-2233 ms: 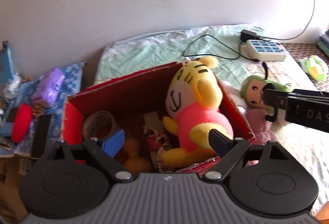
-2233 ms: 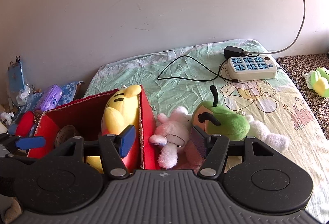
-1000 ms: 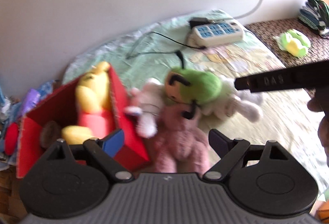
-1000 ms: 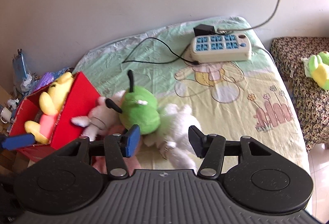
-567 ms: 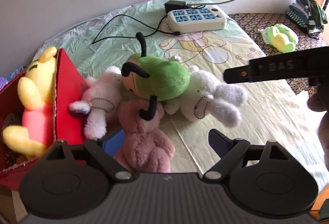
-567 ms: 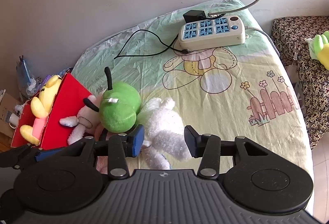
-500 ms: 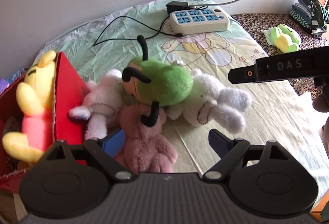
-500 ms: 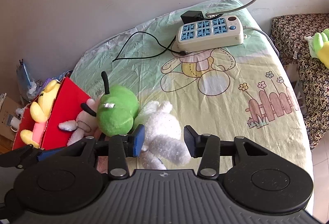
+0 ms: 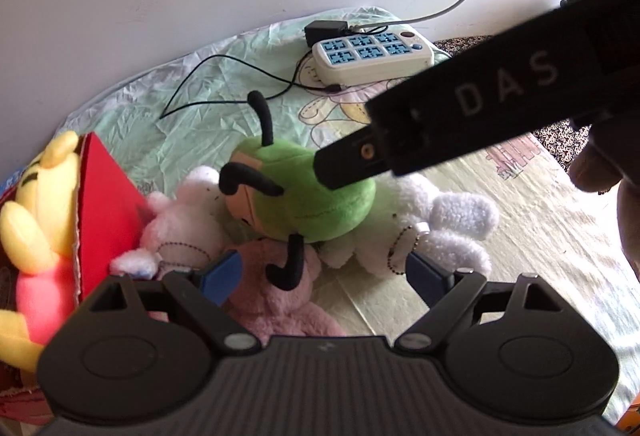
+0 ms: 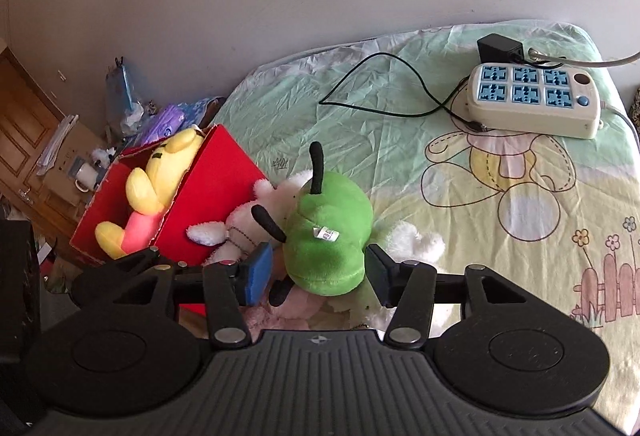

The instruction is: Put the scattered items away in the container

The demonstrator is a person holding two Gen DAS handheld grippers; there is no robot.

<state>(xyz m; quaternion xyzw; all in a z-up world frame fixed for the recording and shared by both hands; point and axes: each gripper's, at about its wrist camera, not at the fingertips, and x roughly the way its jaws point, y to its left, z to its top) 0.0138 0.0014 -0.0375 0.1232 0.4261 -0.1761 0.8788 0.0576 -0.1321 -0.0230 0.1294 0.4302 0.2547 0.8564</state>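
A red cardboard box (image 9: 104,204) (image 10: 216,180) stands at the left edge of the bed with a yellow tiger plush (image 9: 40,204) (image 10: 160,172) inside. Piled beside it are a green plush (image 9: 320,204) (image 10: 332,236), a pale rabbit plush (image 9: 180,228) (image 10: 248,220), a pink plush (image 9: 276,300) (image 10: 296,310) and a white fluffy plush (image 9: 452,220) (image 10: 412,240). My right gripper (image 10: 318,272) straddles the green plush, its jaws opening, with a gap at the blue pad. My left gripper (image 9: 324,276) hangs open just above the pink plush.
A cream power strip (image 9: 372,56) (image 10: 532,104) with a black adapter and a thin black cable (image 10: 380,84) lies at the back of the bed. Cluttered shelves and boxes (image 10: 72,164) sit left of the box. A person's hand (image 9: 600,172) shows at the right.
My left gripper swung from over the box to the plush pile. My right gripper shifted left from the white plush onto the green one; its jaws narrowed, then widened.
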